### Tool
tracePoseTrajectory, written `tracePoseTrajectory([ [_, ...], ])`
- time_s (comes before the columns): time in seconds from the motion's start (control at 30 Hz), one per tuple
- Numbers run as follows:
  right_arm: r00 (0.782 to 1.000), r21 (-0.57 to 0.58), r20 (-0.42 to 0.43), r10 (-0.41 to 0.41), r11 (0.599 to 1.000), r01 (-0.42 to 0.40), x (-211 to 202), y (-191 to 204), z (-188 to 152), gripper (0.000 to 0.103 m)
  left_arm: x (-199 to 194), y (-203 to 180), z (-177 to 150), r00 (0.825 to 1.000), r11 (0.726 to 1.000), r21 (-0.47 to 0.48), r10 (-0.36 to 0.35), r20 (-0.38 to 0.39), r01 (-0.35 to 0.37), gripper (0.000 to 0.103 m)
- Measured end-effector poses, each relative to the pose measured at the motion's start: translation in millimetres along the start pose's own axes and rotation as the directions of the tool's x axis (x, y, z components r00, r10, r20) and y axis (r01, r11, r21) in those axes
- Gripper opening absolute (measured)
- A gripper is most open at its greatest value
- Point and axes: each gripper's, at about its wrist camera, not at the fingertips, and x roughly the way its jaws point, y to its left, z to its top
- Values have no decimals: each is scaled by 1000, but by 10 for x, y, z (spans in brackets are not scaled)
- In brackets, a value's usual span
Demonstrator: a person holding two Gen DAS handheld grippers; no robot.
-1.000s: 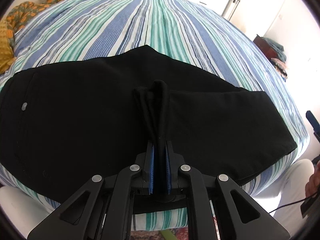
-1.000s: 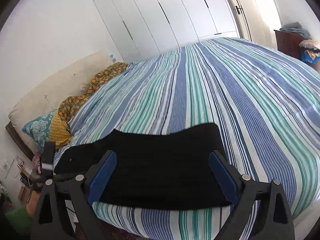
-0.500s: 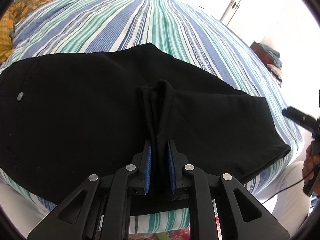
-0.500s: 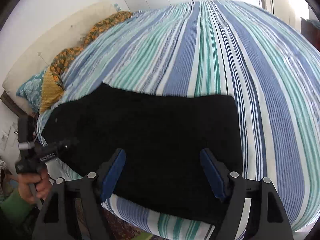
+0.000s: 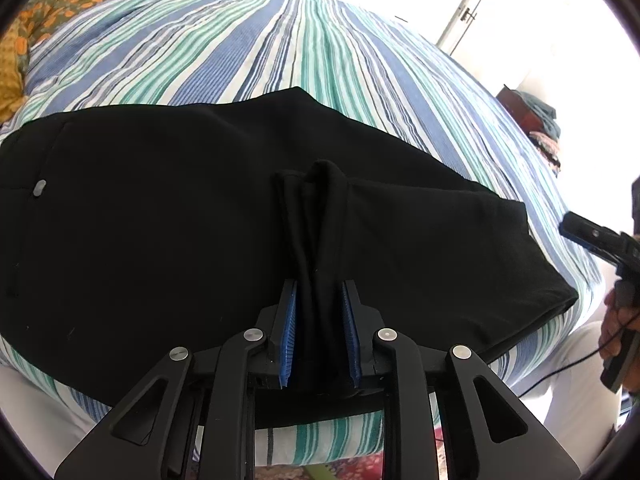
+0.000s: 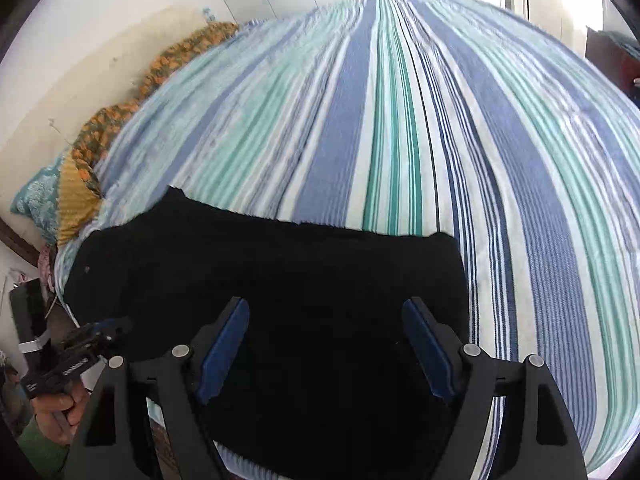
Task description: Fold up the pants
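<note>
Black pants [image 5: 160,216] lie flat across the near edge of a striped bed [image 5: 304,40]. A small grey button [image 5: 39,188] shows at their left end. My left gripper [image 5: 320,300] is shut on a pinched bunch of the pants' near edge, with the cloth standing up between the blue pads. My right gripper [image 6: 326,320] is open and empty, hovering over the right part of the pants [image 6: 320,272]. The right gripper also shows in the left wrist view [image 5: 592,236] at the right edge. The left gripper shows in the right wrist view [image 6: 84,344] at the lower left.
The striped bedspread [image 6: 400,120] stretches far behind the pants. Orange patterned cloth and pillows [image 6: 80,168] lie at the bed's left. A dark cabinet with clothes [image 5: 536,116] stands at the right. White cupboard doors line the back wall.
My right gripper has moved forward and down over the pants, still open. My left gripper keeps its hold on the bunched cloth and has shifted slightly.
</note>
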Motion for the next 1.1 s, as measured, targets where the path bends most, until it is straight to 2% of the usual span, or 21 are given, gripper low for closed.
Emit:
tracePoseTrajectory([
  [0.07,998,0,67,-6,1000,6,-256,31,-168,82,2,-13,1,1000,1000,-1,-2,0,2,29],
  [0.13,996,35,88,-7,999,4,-317,-5,-377,87,-2,-34,-8,1000,1000,-3,-13,2,13,38],
  [0.2,1000,77,-6,-7,997,8,-108,-117,-629,89,-21,-60,-20,1000,1000,-5,-29,8,29,51],
  [0.23,999,85,-41,-9,996,13,-3,-168,-730,89,-43,-71,-29,999,999,-6,-37,13,37,60],
  [0.27,1000,67,-2,-11,998,11,-18,-176,-784,89,-76,-80,-41,999,999,-8,-43,23,43,66],
  [0.37,996,56,83,-37,998,33,-221,-108,-694,89,-215,-85,-37,998,999,-30,-32,63,34,72],
  [0.43,975,45,219,-40,999,31,-471,-80,-652,89,-367,-62,-18,993,998,-52,-24,119,31,78],
  [0.5,952,26,293,-90,996,86,-619,-30,-644,95,-497,-22,-11,985,997,-80,3,170,10,85],
  [0.6,942,53,300,-153,988,143,-654,-83,-683,96,-617,40,-31,975,993,-106,64,214,-42,86],
  [0.7,945,121,276,-176,982,147,-623,-225,-689,96,-629,84,-35,967,988,-118,125,221,-101,86],
  [0.8,937,160,288,-199,974,158,-649,-318,-665,96,-610,102,-23,960,982,-120,171,222,-147,86],
  [1.0,940,198,257,-224,964,175,-632,-414,-691,96,-575,70,-29,951,976,-95,213,225,-196,86],
  [1.1,933,208,263,-246,959,194,-636,-417,-690,97,-572,71,-33,947,974,-89,224,229,-209,86],
])
